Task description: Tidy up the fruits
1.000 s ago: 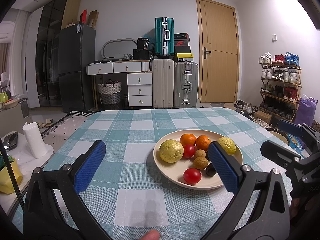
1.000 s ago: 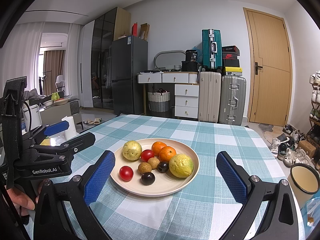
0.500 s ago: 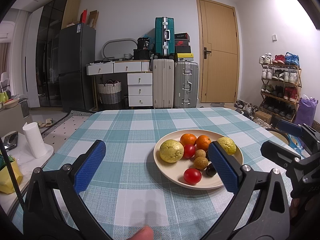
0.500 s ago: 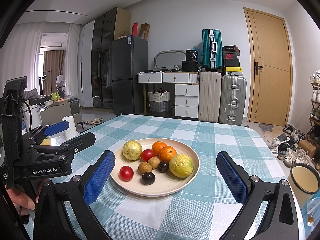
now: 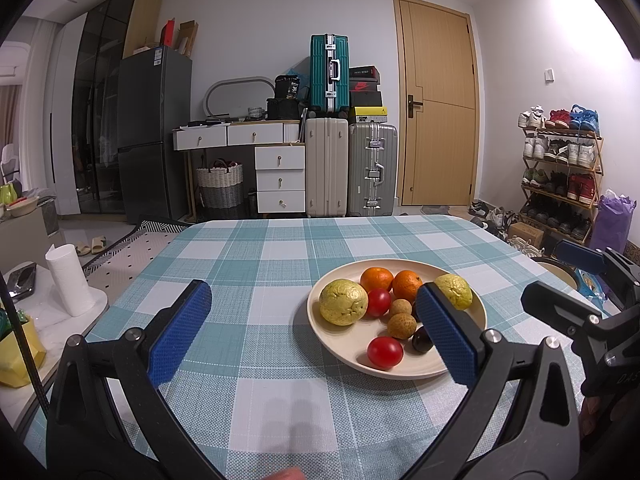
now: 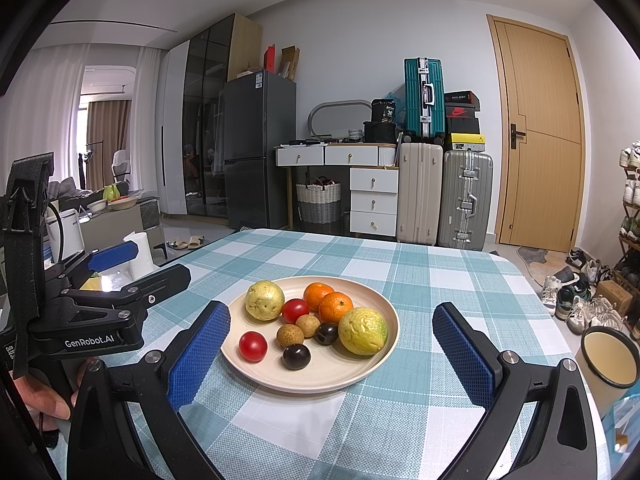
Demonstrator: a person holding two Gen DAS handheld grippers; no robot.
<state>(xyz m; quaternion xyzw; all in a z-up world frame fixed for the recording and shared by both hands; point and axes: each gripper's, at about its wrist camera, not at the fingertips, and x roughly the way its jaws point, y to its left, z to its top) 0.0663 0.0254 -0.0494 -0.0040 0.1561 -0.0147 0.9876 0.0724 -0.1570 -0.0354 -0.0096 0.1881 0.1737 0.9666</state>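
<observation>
Tablecloth (image 5: 280, 264), plate (image 6: 360, 376), both grippers (image 6: 330, 344) unchanged, wide apart.

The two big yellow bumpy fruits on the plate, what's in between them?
In the right wrist view, a red tomato and two oranges sit between the left yellow fruit and the right one.

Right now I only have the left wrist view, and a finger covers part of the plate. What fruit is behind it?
Observer: A second dark plum, touching the yellow fruit on the plate.
Operator: Is the right gripper holding anything?
Observer: No. The right gripper is open and empty, facing the plate.
Operator: What is the round rim behind it?
Observer: A cream mug with a dark rim, to the right of the plate.
</observation>
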